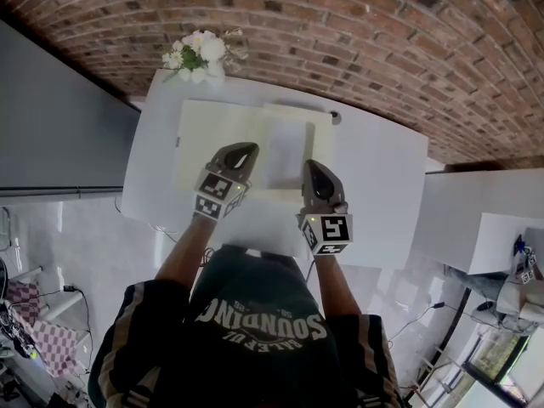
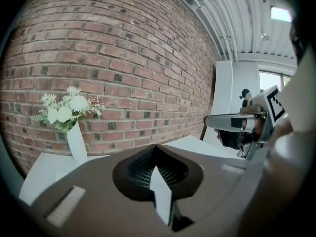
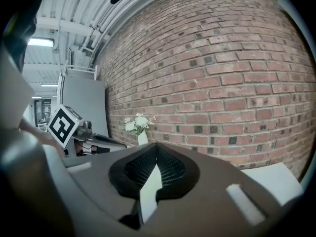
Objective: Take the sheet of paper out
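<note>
**Both grippers closed at the near edge of the folder, sheet lying just ahead**

From the head view I see the white sheet of paper (image 1: 287,147) lying flat on the right half of an open pale cream folder (image 1: 208,138). The folder is spread on the white bench (image 1: 382,177), with a white vase of white flowers (image 1: 197,56) at the far left corner against the red brick wall (image 1: 365,41).

The sheet's long axis runs away from me, toward the wall, and its short near edge faces the grippers. It lies ahead of both grippers and between them. The left gripper (image 1: 246,150) points in from just left of its left edge. The right gripper (image 1: 311,168) sits by its near right corner and looks to me the closer of the two.

In each gripper view the jaws meet at the tip, closed, and I see nothing clamped in either. I cannot tell whether either tip touches the folder.

I judge the sheet not yet taken. The right gripper would have to open and catch the near edge.
</note>
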`<state>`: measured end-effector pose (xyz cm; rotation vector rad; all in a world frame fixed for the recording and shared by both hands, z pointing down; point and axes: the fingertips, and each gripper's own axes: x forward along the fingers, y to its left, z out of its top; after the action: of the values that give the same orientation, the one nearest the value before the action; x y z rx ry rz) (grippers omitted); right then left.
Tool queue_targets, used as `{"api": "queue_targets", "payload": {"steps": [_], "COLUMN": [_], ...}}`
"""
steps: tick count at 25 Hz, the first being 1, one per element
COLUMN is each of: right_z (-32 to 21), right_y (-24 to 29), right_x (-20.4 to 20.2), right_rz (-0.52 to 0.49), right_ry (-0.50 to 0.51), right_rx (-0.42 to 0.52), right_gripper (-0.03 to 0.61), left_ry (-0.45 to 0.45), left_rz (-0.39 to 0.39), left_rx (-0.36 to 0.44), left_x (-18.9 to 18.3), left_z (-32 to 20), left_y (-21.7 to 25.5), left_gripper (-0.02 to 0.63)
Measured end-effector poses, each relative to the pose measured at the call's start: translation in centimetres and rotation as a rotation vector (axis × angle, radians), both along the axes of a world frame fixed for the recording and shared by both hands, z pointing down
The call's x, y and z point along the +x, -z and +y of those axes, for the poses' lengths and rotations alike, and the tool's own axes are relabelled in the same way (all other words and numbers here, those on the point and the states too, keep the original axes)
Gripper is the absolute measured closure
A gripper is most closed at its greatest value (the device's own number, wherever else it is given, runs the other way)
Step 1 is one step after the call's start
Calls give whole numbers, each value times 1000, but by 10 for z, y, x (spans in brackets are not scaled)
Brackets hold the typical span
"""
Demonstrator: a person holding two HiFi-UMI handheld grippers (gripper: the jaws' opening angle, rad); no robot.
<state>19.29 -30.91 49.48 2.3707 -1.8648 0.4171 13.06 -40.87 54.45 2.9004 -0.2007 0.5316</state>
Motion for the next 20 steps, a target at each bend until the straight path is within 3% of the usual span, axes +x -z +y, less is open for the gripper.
{"api": "queue_targets", "payload": {"steps": [8,19,20], "right_z": [-2,-9,-9], "right_y": [-26,-44,-46], "right_x": [7,14,15], "right_rz": [-29,-42,-44], "right_ry": [-5,11,11], "right_rx": [-38,-73,-76], "right_gripper": [584,584,584], "left_ry": [-9,2,4], "left_rz": [-94,-157,-164], "left_rx": [-58,-75,-83], "left_x": [4,15,17], "left_z": [1,-2,-3], "left_y": [-47,-83,-86], "left_gripper": [603,601,561]}}
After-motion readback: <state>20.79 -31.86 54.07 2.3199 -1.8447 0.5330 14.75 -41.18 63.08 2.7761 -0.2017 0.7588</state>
